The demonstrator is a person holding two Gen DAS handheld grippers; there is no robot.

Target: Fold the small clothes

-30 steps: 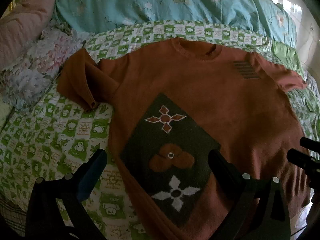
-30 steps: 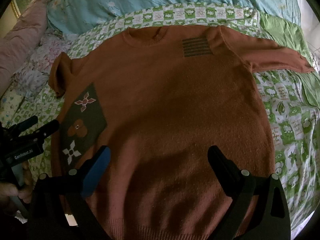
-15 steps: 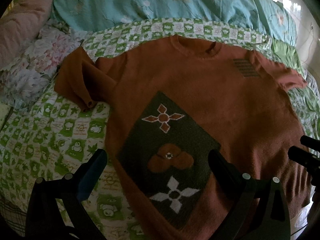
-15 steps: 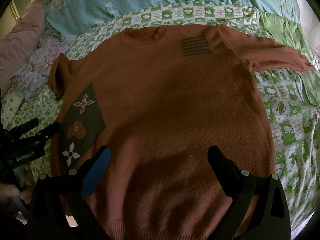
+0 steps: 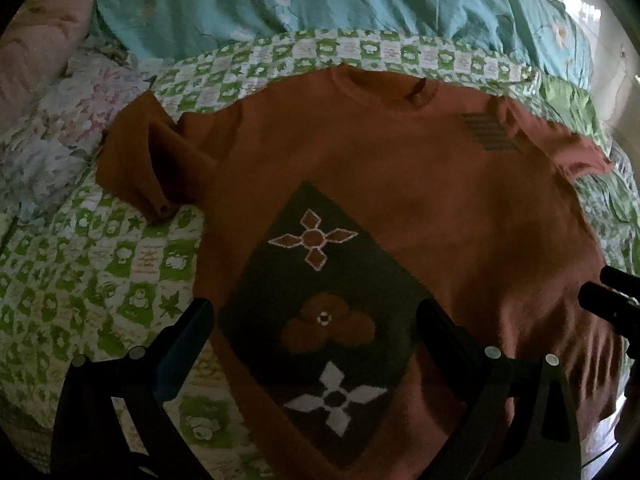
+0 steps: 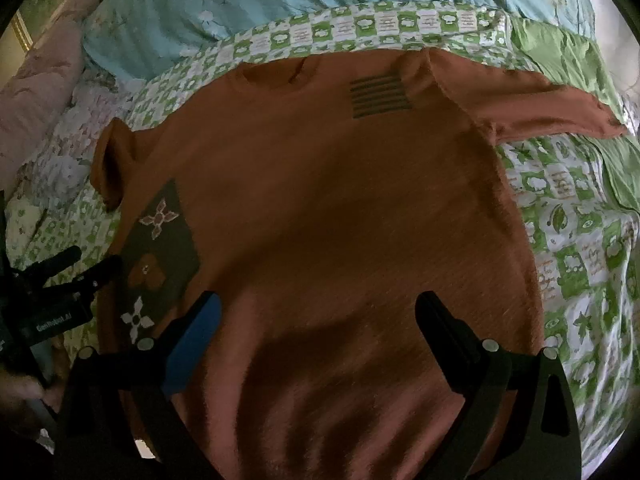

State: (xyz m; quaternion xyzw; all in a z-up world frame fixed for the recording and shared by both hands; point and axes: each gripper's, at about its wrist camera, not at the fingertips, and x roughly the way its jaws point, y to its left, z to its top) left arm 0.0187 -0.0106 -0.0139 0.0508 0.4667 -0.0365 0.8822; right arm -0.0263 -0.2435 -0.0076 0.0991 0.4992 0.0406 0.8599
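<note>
The rust-orange sweater point(image 6: 340, 200) lies face up and spread flat on the bed's green-and-white checked quilt point(image 6: 568, 248), directly ahead of and beneath both tools, neckline at the far side. The left hand-held gripper point(image 5: 312, 328) hovers with its jaws spread wide and nothing between them, poised above the dark green patch point(image 5: 320, 304) bearing flower motifs, which sits at the sweater's lower left portion. The right hand-held gripper point(image 6: 316, 320) is likewise spread apart and empty, above the plain lower body of the garment near the hem. Beyond the left tool and to its left, one sleeve point(image 5: 136, 168) is bunched and doubled over on the quilt; beyond the right tool and to its right, the other sleeve point(image 6: 540, 104) extends straight out. A striped grey mark point(image 6: 380, 96) sits on the chest near that sleeve. A turquoise floral duvet point(image 6: 280, 4) lies past the neckline (contact with the sweater not observed).
</note>
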